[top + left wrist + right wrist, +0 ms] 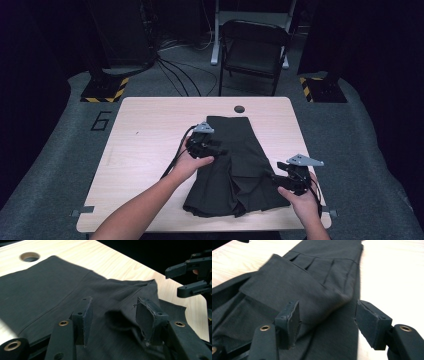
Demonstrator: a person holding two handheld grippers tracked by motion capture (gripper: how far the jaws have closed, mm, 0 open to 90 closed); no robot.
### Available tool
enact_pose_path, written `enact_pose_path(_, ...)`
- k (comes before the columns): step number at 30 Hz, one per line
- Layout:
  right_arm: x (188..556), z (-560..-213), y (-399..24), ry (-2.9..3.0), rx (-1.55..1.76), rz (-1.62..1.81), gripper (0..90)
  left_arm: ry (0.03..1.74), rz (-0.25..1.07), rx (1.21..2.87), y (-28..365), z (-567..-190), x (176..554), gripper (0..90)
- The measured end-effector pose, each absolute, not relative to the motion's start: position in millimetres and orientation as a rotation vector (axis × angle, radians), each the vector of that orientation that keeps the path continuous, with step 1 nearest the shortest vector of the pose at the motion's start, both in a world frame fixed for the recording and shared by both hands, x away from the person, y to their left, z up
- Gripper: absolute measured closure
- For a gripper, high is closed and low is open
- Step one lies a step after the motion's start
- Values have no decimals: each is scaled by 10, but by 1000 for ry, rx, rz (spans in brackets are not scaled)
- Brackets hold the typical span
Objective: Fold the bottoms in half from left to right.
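Note:
A dark pleated skirt [235, 165] lies flat on the light wooden table [150, 130], waistband toward the far edge and hem near me. My left gripper [222, 150] hovers over the skirt's left middle; its jaws stand open with a raised wrinkle of skirt [50, 290] under the gap of the left gripper [113, 307]. My right gripper [276, 179] is at the skirt's right edge. In the right gripper view the right gripper [328, 310] is open, and a folded-over flap of the skirt [317, 277] lies between the pads without touching them. The right gripper [172, 282] also appears open in the left gripper view.
A round cable hole [239, 108] sits in the table just beyond the waistband. A black folding chair [255, 50] stands behind the table, with cables [175, 70] on the grey floor. Bare tabletop stretches left of the skirt.

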State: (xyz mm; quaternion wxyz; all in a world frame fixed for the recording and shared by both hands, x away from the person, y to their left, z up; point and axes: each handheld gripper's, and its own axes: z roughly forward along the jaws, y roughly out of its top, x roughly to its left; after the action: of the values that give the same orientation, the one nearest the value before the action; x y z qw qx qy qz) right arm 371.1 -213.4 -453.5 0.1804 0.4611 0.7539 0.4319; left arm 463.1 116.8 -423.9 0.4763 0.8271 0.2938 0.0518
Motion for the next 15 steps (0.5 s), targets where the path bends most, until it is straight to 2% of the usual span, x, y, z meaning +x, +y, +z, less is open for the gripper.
enact_pose_path(15, 4242, -4366, -1434, 2309, 1141, 1257, 352, 820, 159, 2000, 1741, -4529, 4361, 478)
